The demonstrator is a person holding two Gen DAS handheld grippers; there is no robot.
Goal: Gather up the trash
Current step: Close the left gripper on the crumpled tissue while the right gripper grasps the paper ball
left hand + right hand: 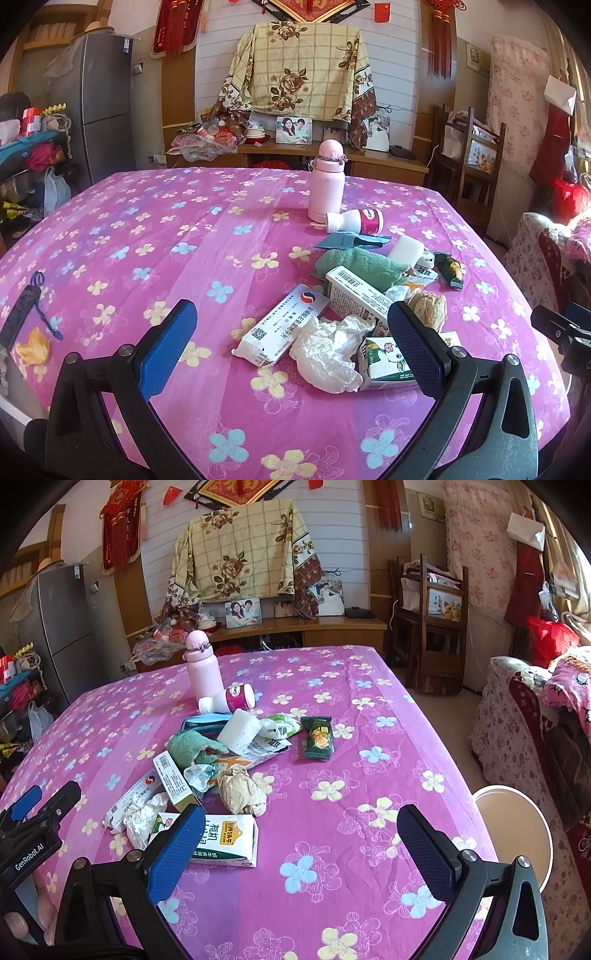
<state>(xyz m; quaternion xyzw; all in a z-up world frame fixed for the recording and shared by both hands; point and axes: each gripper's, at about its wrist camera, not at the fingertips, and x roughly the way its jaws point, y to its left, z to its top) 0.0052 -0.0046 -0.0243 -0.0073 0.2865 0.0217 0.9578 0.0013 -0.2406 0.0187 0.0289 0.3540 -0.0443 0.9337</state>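
A heap of trash lies on the pink flowered tablecloth (147, 236). In the left wrist view my left gripper (291, 317) is open above the near side of the heap: a crumpled white tissue (328, 350), a flat white medicine box (284, 321), a green-and-white milk carton (388, 365) and a tall white box (358, 295). In the right wrist view my right gripper (301, 827) stands open over bare cloth, its left finger beside the milk carton (225, 842). Behind lie a brown paper wad (240, 790), a green snack packet (317, 738), a white sponge block (240, 731) and a green towel (192, 749).
A pink flask (327, 181) stands upright behind a toppled pink-and-white bottle (356, 220). A round white bin (513, 834) sits past the table's right edge, beside a floral-covered sofa (524, 716). A dark comb-like thing (22, 314) and orange scrap (33, 349) lie far left. The left gripper (22, 808) shows at the right view's edge.
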